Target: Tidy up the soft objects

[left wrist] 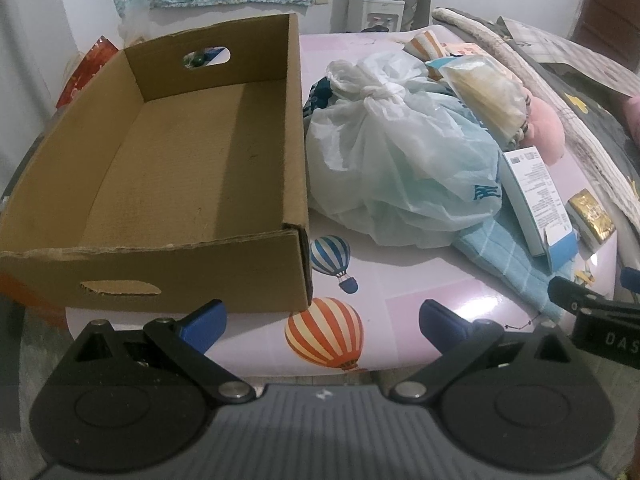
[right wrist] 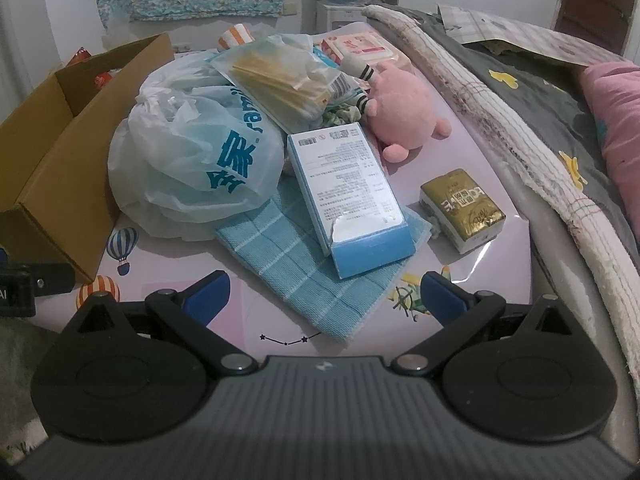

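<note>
Left wrist view. Left gripper: two blue-padded fingers spread wide, grasping nothing, poised over pink printed table. Cardboard box: one, corrugated, open-topped, bare inside, oval hand-hole at each end; occupies left half of table. White plastic bag: one, thin and crinkled, knotted at top, bulging, just right of box. Blue checked cloth: one, woven, flat, partly beneath bag. Blue-and-white carton: one, seen edge-on, lying on cloth. Tip of right gripper visible at right edge.

Right wrist view. Right gripper: two blue-padded fingers likewise released, empty, directly over near corner of blue checked cloth. Same bag, here showing large blue lettering. Carton here shown with printed face up, one corner label torn. Clear pouch: one, holding yellowish sheets, resting on top of bag. Pink plush toy: one, round and fuzzy, behind carton; barely seen from left wrist. Gold foil-wrapped pack: one, brick-shaped, apart at right. Box reduced to its right wall only.
</note>
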### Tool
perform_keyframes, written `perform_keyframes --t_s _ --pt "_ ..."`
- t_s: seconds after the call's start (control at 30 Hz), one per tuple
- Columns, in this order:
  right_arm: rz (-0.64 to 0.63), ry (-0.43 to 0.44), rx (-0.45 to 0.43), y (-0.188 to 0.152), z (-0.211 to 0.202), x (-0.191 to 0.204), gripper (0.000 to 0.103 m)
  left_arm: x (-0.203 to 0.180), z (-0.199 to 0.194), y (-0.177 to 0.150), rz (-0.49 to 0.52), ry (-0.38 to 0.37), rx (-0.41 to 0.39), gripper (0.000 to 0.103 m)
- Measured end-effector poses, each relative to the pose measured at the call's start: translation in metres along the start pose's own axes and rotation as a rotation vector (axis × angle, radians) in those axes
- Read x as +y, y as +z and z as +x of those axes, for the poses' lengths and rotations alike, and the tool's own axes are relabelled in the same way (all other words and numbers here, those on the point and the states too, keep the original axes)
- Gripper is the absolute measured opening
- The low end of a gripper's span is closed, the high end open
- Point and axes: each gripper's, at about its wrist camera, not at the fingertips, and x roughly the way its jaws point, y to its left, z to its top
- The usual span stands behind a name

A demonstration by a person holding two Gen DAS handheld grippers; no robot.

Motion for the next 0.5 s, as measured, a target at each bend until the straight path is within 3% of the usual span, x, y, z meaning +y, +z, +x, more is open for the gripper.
perform_keyframes --t_s 0.5 --pt "-0.002 0.000 -0.002 0.0001 -0.0007 0.0004 0.102 0.0030 0.0005 0.0009 -0.003 0.001 0.004 0.103"
